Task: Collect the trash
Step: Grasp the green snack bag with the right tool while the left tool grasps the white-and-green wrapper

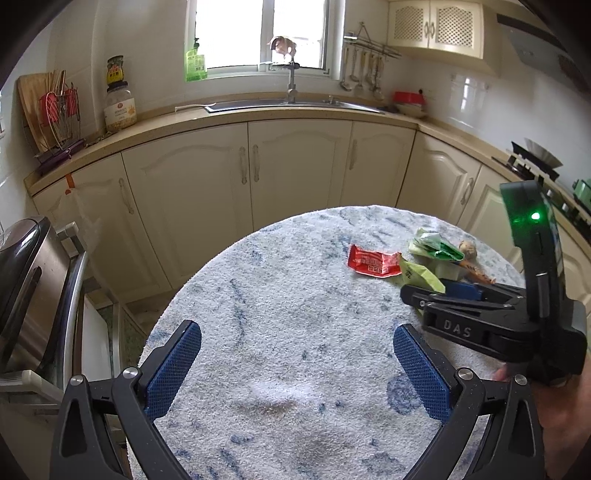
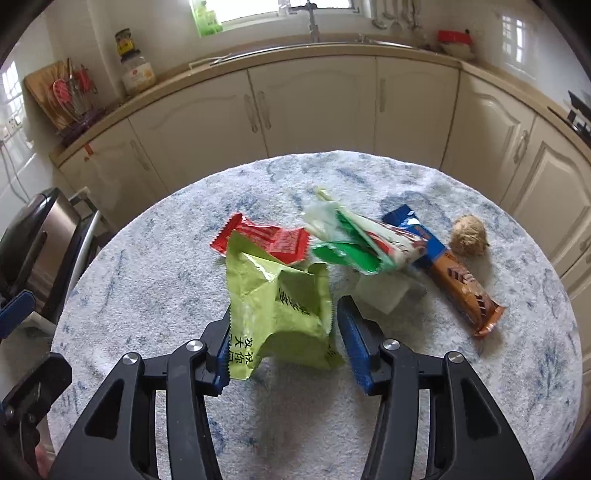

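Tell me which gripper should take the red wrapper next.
Left. The left gripper is open and empty over bare cloth, while the right gripper already has the green wrapper between its pads. The red wrapper lies ahead.

Cream kitchen: cabinets [image 1: 299, 166] under a tan counter [image 1: 155, 123], steel sink [image 1: 291, 105] below a bright window [image 1: 264, 33], white tiled walls [image 1: 469, 99], round tabletop [image 1: 280, 314] covered in blue-flecked white cloth.

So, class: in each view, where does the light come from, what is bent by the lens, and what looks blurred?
Left wrist view: daylight from the window blows out its panes; the countertop bows into a curve; dark vignette at the corners. Right wrist view: same curved counter; the green and white wrapper is smeared, while the light green wrapper between the fingers stays readable.
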`<act>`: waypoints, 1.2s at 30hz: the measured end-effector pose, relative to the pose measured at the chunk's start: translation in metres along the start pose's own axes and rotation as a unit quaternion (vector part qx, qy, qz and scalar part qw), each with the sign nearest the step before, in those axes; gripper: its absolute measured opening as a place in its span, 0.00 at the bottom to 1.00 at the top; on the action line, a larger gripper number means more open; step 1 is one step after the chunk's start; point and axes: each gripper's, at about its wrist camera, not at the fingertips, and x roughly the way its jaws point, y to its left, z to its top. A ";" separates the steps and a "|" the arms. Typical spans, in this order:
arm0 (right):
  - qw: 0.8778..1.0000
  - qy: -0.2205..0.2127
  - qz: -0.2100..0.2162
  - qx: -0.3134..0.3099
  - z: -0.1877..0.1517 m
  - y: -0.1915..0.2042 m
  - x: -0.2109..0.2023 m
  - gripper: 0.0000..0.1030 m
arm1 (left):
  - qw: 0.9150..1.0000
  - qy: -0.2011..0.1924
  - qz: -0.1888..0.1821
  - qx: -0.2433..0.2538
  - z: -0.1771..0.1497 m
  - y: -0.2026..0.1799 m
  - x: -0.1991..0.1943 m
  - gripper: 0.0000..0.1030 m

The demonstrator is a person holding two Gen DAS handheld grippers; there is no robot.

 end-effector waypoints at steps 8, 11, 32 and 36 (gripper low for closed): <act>0.998 -0.021 0.044 0.030 -0.021 -0.011 -0.029 0.25 | 1.000 -0.009 -0.002 0.012 -0.001 -0.011 -0.002 0.99; 0.997 -0.034 0.044 0.048 -0.032 -0.025 -0.051 0.25 | 1.000 -0.013 -0.012 0.026 -0.008 -0.028 -0.003 0.99; 0.990 -0.059 0.010 0.129 -0.049 -0.124 -0.083 0.25 | 0.957 -0.050 -0.012 0.287 0.034 -0.178 0.111 0.94; 0.989 -0.061 0.008 0.132 -0.051 -0.128 -0.087 0.25 | 0.954 -0.006 -0.061 0.292 0.038 -0.180 0.146 0.40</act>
